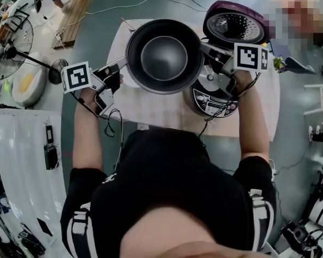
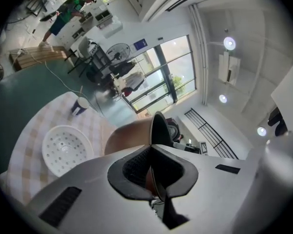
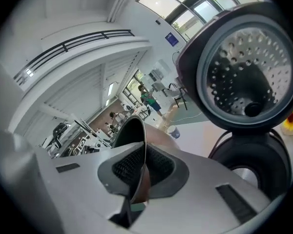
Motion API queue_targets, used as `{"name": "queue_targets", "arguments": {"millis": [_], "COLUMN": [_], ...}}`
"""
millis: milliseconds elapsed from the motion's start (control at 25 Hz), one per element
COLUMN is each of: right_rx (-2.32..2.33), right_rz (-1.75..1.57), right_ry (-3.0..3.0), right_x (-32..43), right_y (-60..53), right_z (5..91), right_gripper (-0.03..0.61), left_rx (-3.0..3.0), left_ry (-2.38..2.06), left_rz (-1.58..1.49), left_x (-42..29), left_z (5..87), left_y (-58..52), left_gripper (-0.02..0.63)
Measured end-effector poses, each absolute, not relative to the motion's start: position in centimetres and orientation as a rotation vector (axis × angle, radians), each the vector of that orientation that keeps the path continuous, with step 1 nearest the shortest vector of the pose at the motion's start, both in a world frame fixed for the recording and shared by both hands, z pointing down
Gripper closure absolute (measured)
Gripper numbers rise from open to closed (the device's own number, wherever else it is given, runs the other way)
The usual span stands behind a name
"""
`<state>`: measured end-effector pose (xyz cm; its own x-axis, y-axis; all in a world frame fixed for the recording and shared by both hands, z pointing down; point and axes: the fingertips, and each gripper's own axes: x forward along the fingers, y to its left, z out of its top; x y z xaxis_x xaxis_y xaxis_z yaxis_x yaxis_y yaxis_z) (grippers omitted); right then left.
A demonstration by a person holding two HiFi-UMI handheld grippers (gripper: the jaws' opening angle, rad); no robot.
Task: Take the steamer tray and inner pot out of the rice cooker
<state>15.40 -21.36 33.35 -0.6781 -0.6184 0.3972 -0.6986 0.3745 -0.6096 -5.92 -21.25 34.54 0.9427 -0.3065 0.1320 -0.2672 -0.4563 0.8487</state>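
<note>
The dark round inner pot (image 1: 164, 56) hangs in the air above the table, left of the rice cooker body (image 1: 215, 102). My left gripper (image 1: 124, 63) is shut on the pot's left rim and my right gripper (image 1: 204, 48) on its right rim. In the left gripper view the thin pot rim (image 2: 158, 126) runs between the pads of the left gripper (image 2: 151, 147). The right gripper (image 3: 142, 152) pinches the pot rim (image 3: 136, 130) the same way. The white perforated steamer tray (image 2: 63, 147) lies on the checked cloth. The pot hides it in the head view.
The cooker's lid (image 1: 234, 26) stands open at the back right, and its empty well (image 3: 254, 165) shows below the lid (image 3: 244, 67). A small cup (image 2: 80, 104) stands on the cloth-covered table (image 1: 151, 109). A fan (image 1: 11, 42) stands on the floor at left.
</note>
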Motion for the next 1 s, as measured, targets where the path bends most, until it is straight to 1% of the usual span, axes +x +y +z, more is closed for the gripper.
{"name": "queue_targets", "arguments": {"millis": [120,240,320,520,680,1000], "right_rx": [1.114,1.113,1.071,0.94,0.766,0.69], "right_rz": [1.231,1.228,1.246,1.321,1.409,1.467], "right_ry": [-2.537,-2.45,-2.429,-2.393,-2.409,-2.289], "right_x": [10.4,5.5,3.1,-0.5,-5.0,-10.2], "right_y": [-21.5,-21.1,-21.0,-20.9,-20.1,-17.8], "right_z": [33.9,36.5,38.0,41.4,44.0,50.0], "right_gripper": [0.566,0.566,0.566,0.566,0.568,0.569], "left_rx": [2.046,2.02,2.002,1.938,1.859,1.766], "left_ry": [-0.458,-0.514,-0.55,-0.657,-0.743,-0.82], "left_rz": [-0.078,-0.089,-0.091,-0.065,-0.037,0.004], "left_x": [-10.7,-16.8,-19.2,-22.8,-26.4,-31.6], "left_z": [34.6,36.5,37.6,40.7,43.5,48.2], "left_y": [-20.2,-18.9,-18.4,-17.5,-16.0,-13.8], "left_gripper": [0.606,0.606,0.606,0.606,0.606,0.606]}}
